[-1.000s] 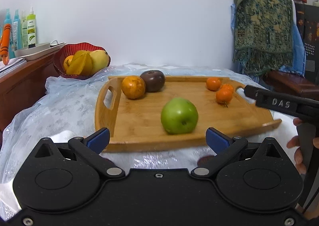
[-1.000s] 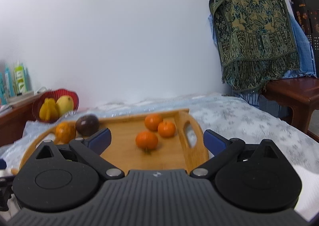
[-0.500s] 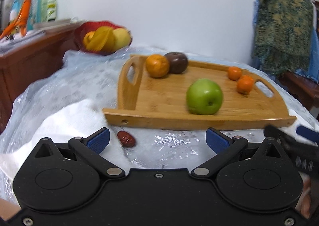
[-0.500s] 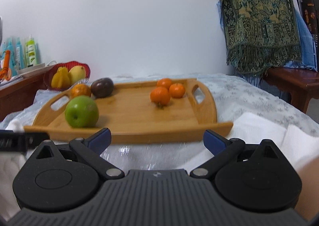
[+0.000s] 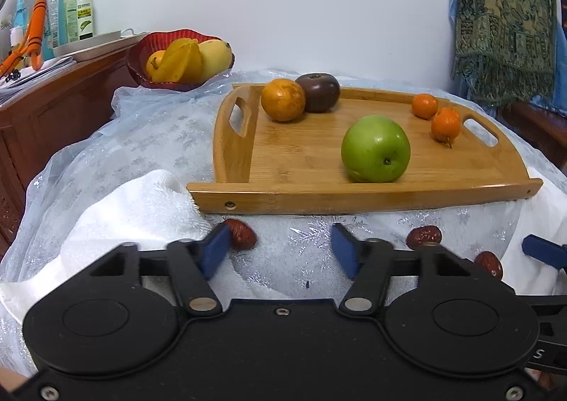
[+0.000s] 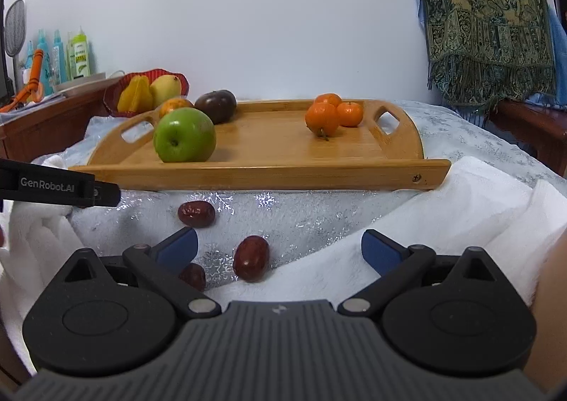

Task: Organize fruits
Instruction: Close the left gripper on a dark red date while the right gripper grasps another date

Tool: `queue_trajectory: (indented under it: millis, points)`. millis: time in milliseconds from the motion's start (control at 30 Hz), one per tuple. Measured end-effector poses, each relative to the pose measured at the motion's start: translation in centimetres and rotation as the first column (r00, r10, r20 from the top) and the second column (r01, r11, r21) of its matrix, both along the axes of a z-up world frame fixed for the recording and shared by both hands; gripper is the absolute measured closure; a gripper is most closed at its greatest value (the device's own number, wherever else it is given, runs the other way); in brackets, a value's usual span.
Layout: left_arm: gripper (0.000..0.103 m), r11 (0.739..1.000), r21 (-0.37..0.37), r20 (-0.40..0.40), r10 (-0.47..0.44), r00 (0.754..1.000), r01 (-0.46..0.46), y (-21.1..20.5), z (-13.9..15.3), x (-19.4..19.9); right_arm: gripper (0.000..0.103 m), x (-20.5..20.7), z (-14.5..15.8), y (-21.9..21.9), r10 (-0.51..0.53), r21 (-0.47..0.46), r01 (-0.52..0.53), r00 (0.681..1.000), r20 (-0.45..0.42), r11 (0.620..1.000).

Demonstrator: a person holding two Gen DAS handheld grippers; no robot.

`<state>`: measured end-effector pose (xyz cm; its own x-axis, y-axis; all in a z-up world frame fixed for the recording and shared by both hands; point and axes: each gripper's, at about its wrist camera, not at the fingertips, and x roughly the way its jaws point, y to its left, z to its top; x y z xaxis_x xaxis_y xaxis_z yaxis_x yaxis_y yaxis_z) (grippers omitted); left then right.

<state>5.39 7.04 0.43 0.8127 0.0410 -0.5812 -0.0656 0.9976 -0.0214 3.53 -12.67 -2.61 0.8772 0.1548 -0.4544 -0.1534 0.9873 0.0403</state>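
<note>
A wooden tray point(image 5: 312, 199) point(image 6: 269, 174) holds a green apple point(image 5: 375, 148) point(image 6: 184, 135), an orange point(image 5: 283, 100), a dark purple fruit point(image 5: 319, 92) point(image 6: 216, 105) and small tangerines point(image 5: 445, 124) point(image 6: 322, 118). Three red dates lie on the cloth in front of the tray: point(image 6: 196, 214), point(image 6: 251, 258), point(image 6: 193, 275). My left gripper point(image 5: 278, 254) is open, its left fingertip beside a date point(image 5: 242, 233). My right gripper point(image 6: 280, 252) is open and empty, low over the dates.
A red bowl point(image 5: 141, 64) with starfruit and mango sits behind the tray at left. White towels point(image 5: 134, 209) point(image 6: 443, 209) lie on both sides. A wooden cabinet point(image 5: 46, 100) with bottles stands left; a draped chair point(image 5: 503, 18) stands right.
Both grippers have pulled back from the tray and dropped low toward the cloth, so the dates now show. The left gripper's jaws have narrowed.
</note>
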Motion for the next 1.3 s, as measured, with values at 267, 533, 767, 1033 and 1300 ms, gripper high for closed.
queue_trajectory:
  millis: [267,533,767,1033,1300]
  points:
    - [0.054,1.0,0.011,-0.023,0.028,0.999,-0.028,0.2,-0.3,0.4,0.0,0.2,-0.9,0.5,-0.039,-0.008,0.039,0.999,0.021,0.999]
    - [0.055,0.998,-0.009,-0.031,0.059,0.998,-0.059,0.6,-0.4,1.3,0.0,0.5,-0.8,0.6,-0.036,-0.026,0.036,0.999,-0.002,0.999]
    - [0.08,0.996,-0.02,-0.049,0.082,0.995,-0.084,0.8,-0.6,2.0,0.0,0.8,-0.9,0.9,-0.025,-0.032,0.025,1.0,-0.013,0.999]
    - [0.085,0.998,0.004,-0.035,0.059,0.998,-0.059,-0.1,-0.5,0.9,0.0,0.5,-0.3,0.2,-0.006,0.004,0.007,1.0,-0.024,1.0]
    - [0.085,1.0,0.004,-0.022,0.012,1.0,-0.012,-1.2,0.0,-0.1,0.012,-0.8,0.3,0.0,0.042,0.034,-0.041,0.999,-0.026,0.999]
